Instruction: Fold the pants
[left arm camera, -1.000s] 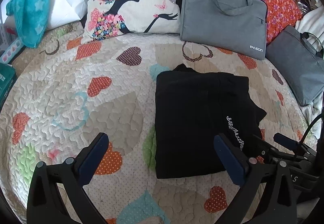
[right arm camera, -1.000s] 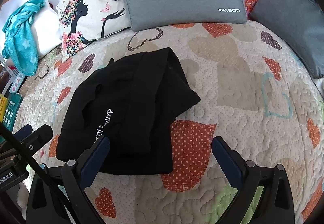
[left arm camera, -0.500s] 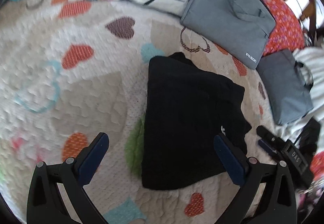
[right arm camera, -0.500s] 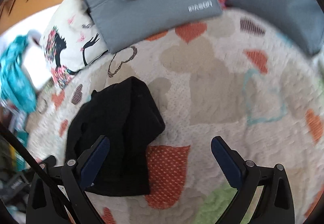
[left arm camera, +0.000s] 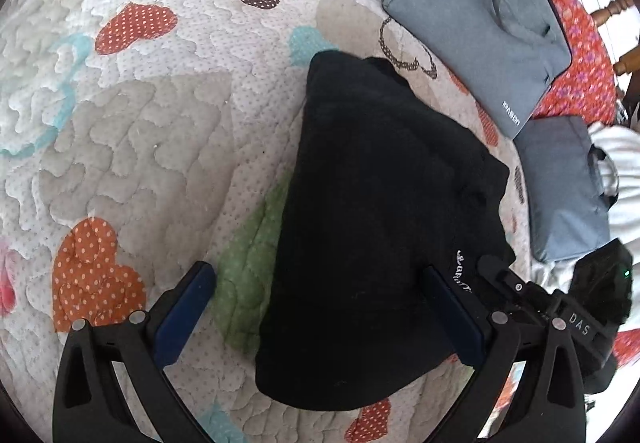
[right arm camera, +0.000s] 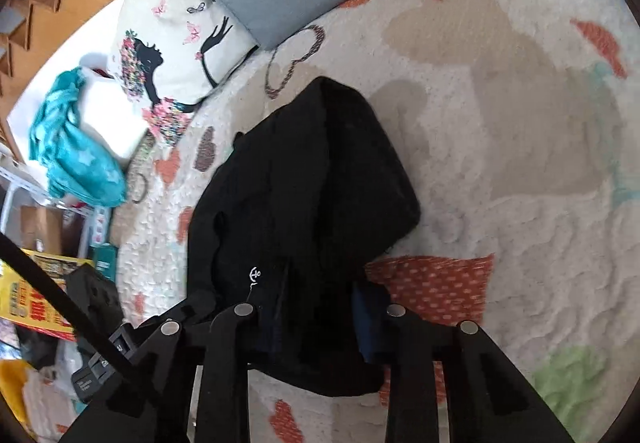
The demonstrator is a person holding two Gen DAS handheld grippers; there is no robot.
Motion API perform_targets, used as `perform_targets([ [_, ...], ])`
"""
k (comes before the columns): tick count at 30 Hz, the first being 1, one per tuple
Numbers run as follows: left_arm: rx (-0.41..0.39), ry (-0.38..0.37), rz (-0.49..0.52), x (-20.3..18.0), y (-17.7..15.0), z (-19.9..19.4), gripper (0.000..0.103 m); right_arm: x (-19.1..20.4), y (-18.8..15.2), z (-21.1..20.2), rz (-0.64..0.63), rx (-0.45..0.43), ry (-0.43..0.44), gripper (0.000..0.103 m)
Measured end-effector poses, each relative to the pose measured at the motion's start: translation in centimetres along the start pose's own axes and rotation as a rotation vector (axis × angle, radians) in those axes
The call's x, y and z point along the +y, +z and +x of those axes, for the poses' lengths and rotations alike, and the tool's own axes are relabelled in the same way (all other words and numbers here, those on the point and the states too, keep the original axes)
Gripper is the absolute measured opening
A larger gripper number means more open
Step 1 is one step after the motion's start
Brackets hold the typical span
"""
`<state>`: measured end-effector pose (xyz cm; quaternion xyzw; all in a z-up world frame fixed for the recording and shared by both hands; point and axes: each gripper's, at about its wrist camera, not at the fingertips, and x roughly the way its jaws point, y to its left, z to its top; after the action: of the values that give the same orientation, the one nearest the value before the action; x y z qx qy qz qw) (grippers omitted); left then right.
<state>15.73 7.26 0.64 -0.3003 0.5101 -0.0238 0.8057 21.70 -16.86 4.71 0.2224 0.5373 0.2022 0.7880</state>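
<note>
The black pants (left arm camera: 380,211) lie folded in a compact bundle on the heart-patterned quilt (left arm camera: 132,131). My left gripper (left arm camera: 320,319) is open, its blue-padded fingers (left arm camera: 184,313) straddling the near end of the bundle, low over the quilt. In the right wrist view the pants (right arm camera: 304,203) fill the middle. My right gripper (right arm camera: 316,327) is shut on the near edge of the pants, with black cloth bunched between the jaws and one blue pad (right arm camera: 370,323) showing. The right gripper's body also shows in the left wrist view (left arm camera: 560,319).
Two grey laptop bags (left arm camera: 480,15) (left arm camera: 564,187) lie beyond and right of the pants. A printed cushion (right arm camera: 176,43), a teal cloth (right arm camera: 72,147) and a white pillow sit at the bed's head. Boxes and clutter (right arm camera: 36,283) lie past the bed's left edge.
Both grippers dropped closer to the pants. My right gripper went from open to closed on the bundle's near edge. My left gripper stayed open and moved over the bundle's near end.
</note>
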Motion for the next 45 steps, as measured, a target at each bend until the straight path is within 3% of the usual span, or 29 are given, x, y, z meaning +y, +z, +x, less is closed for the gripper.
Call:
perform_targets([
  [3,-0.012,0.026,0.026,-0.4,-0.4,0.3,0.103,-0.4,-0.4,-0.1,-0.015,0.000,-0.064,0.034],
  [5,-0.016,0.026,0.030,-0.5,-0.5,0.3,0.103,-0.4,-0.5,-0.5,-0.039,-0.015,-0.121,0.048],
  [9,-0.005,0.018,0.020,-0.7,-0.2,0.8,0.103,-1.1,-0.4,-1.9,-0.042,-0.077,-0.236,0.056],
  [16,0.000,0.024,0.013,-0.3,0.1,0.5,0.103,-1.8,-1.2,-3.0,-0.020,-0.087,-0.224,0.057],
  [22,-0.044,0.071,0.001,0.0,-0.7,-1.6,0.103,-0.4,-1.8,-4.7,-0.074,-0.170,-0.268,0.060],
  [26,-0.177,0.139,0.069,-1.1,-1.3,-4.6,0.103,0.8,-2.4,-5.5,-0.126,-0.217,-0.297,0.062],
  [29,-0.388,0.200,0.152,-2.7,-2.0,-8.5,0.103,2.0,-3.1,-5.8,-0.178,-0.239,-0.296,0.064],
  [31,-0.563,0.273,0.216,-4.2,-2.9,-11.4,0.103,2.9,-3.4,-5.6,-0.208,-0.248,-0.294,0.067],
  [33,-0.689,0.343,0.272,-5.6,-3.6,-13.7,0.103,3.8,-3.8,-5.5,-0.240,-0.254,-0.288,0.069],
  [35,-0.724,0.406,0.293,-5.8,-4.1,-14.4,0.103,4.5,-4.2,-5.0,-0.269,-0.241,-0.282,0.072],
  [37,-0.694,0.440,0.295,-5.6,-4.2,-13.9,0.103,4.8,-4.5,-4.4,-0.280,-0.223,-0.275,0.072],
  [40,-0.520,0.363,0.278,-4.4,-3.2,-11.9,0.103,5.0,-4.8,-3.5,-0.297,-0.192,-0.274,0.072],
  [45,-0.350,0.369,0.287,-4.5,-3.5,-8.4,0.103,5.6,-5.5,-2.4,-0.330,-0.160,-0.279,0.073],
])
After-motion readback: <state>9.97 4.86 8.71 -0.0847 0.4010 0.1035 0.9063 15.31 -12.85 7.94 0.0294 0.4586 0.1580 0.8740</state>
